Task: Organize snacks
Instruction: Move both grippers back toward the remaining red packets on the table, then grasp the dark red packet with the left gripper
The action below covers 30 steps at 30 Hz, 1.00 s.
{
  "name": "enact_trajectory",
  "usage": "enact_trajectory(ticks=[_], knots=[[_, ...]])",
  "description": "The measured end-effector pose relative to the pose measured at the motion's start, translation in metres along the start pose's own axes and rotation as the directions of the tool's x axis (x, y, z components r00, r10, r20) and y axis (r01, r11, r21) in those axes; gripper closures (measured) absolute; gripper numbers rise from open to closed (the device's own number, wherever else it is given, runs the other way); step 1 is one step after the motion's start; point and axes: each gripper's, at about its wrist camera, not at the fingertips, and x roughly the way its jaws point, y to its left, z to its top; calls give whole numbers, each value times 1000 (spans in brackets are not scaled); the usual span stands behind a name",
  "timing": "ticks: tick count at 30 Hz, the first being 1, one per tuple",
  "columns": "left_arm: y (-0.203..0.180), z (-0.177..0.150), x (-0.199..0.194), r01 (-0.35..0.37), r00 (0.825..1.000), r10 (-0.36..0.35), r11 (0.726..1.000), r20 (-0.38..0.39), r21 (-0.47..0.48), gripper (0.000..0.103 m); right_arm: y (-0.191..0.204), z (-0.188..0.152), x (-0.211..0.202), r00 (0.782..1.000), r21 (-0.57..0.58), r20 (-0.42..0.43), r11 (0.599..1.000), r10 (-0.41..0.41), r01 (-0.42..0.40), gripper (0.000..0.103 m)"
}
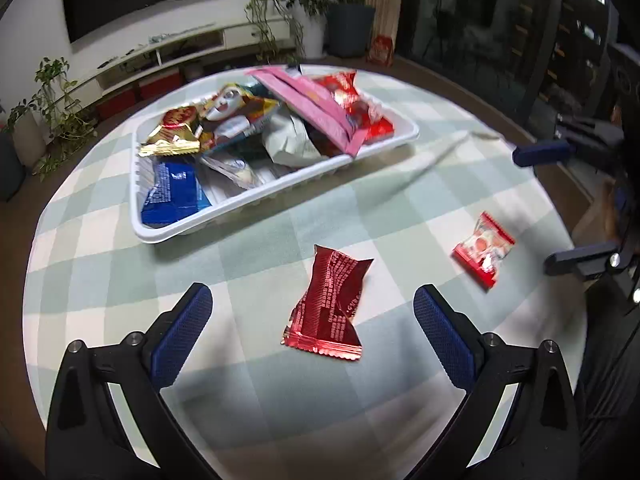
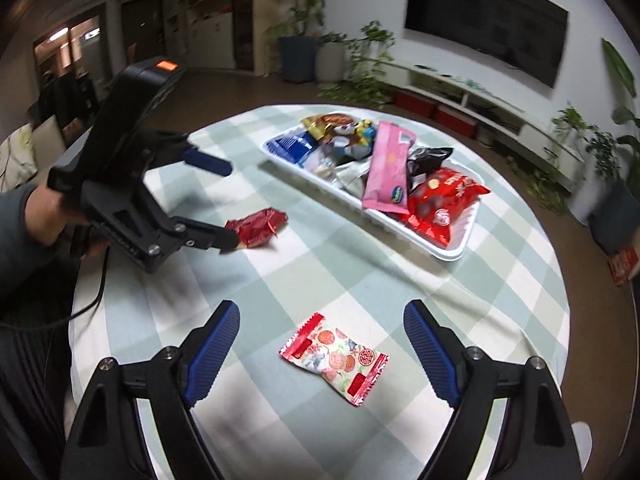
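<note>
A white tray [image 1: 276, 196] holds several snack packets; it also shows in the right wrist view [image 2: 448, 254]. A dark red foil packet [image 1: 330, 304] lies on the checked tablecloth between the wide-open fingers of my left gripper [image 1: 312, 312], which is empty. A red-and-white candy packet [image 2: 334, 358] lies between the open fingers of my right gripper [image 2: 322, 332], also empty. The left gripper [image 2: 226, 204] shows in the right wrist view just beside the red foil packet [image 2: 258, 226]. The right gripper [image 1: 548, 204] and the candy packet [image 1: 482, 250] show at right in the left wrist view.
The round table [image 2: 400, 288] has a green-and-white checked cloth. The tray sits toward its far side. A TV [image 2: 486, 20], a low white shelf [image 2: 460, 92] and potted plants [image 2: 368, 64] stand beyond the table. A cable [image 2: 80, 304] hangs from the left gripper.
</note>
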Motion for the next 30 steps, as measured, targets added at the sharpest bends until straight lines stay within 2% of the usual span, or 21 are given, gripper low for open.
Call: enact_trajectory(ticks=[3,5,7,13,14,15,21,24,26,30], knots=[[1,4,10,0,1000,1,1000,-23,16,2,-5,-2,7,1000,-20,-19,1000,13,-13,18],[4,5,17,12,999,-12,1000,-37,11,14,-10,-4,13,999,-26,-38,999,23,-24,18],[8,4,23,28,998,-28,1000,-59,-7,36,-13,-7,19,998,-33,-58,999,17,-19,20],[4,0,32,46,996,-45,999,-76,9,38,-17,-13,28,996,-26,-75,999,44,-46,22],[5,1,32,57,996,-56,998,-73,5,40,-16,-14,30,995,-35,-85,998,49,-52,23],[5,1,33,60,996,-60,998,-73,3,47,-14,-15,32,995,-45,-92,998,47,-51,23],[7,1,32,64,995,-64,998,-74,0,61,-12,-15,36,991,-74,-113,994,70,-79,24],[4,2,33,63,995,-62,998,-83,14,62,-12,-16,38,989,-90,-125,992,77,-89,24],[3,3,32,66,994,-65,998,-87,16,68,-13,-16,40,988,-95,-133,991,81,-94,24],[-2,1,32,63,994,-60,998,-93,23,70,-14,-17,42,986,-124,-148,987,81,-100,24]])
